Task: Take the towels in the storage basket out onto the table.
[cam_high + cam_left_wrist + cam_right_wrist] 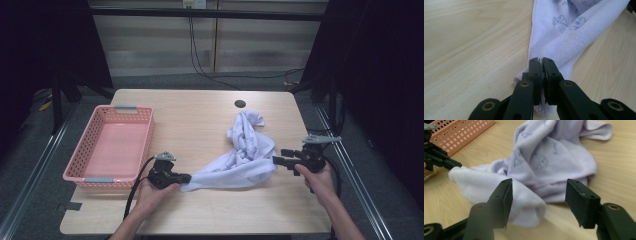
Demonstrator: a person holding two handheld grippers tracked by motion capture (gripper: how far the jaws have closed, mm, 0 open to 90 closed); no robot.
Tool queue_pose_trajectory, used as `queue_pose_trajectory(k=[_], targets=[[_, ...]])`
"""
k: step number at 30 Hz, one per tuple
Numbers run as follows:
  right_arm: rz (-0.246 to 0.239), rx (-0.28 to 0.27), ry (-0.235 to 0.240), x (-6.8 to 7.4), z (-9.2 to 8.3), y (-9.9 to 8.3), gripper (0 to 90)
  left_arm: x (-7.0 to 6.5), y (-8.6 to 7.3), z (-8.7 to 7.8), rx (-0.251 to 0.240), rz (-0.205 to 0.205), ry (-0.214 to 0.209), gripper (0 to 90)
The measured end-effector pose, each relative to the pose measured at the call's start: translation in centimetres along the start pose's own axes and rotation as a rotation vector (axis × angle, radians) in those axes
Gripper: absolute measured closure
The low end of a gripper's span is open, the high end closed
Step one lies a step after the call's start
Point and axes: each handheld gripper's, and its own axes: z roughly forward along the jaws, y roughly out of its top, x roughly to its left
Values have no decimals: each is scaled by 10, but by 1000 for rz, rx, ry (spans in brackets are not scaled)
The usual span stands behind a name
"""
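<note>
A pale lilac towel (pixel 243 152) with small printed figures lies crumpled across the middle of the wooden table (pixel 200 120). My left gripper (pixel 187 178) is shut on the towel's near-left corner; in the left gripper view the cloth (pixel 564 37) is pinched between the closed jaws (pixel 540 61). My right gripper (pixel 276 161) is open at the towel's right end. In the right gripper view its jaws (pixel 540 195) stand wide apart around a folded lump of the towel (pixel 529 207), without clamping it.
A pink perforated basket (pixel 112 145) stands at the table's left, also showing in the right gripper view as the basket (pixel 461 132). A dark round hole (pixel 240 104) sits at the table's far side. Black cables run over the floor behind.
</note>
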Motion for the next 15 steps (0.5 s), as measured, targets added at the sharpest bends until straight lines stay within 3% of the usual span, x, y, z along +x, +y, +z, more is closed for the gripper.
queue_pose_trajectory(k=[7, 9, 12, 15], targets=[[10, 23, 21, 8, -26, -33, 399, 1, -2, -1, -1, 0, -7, 859], [18, 55, 27, 10, -21, -42, 376, 1, -2, -1, -8, 0, -15, 848], [-9, 100, 27, 13, -4, -42, 360, 0, -1, -3, -20, 9, -16, 826], [-28, 79, 30, 12, 7, -34, 372, -2, 0, -7, -51, 21, -31, 816]])
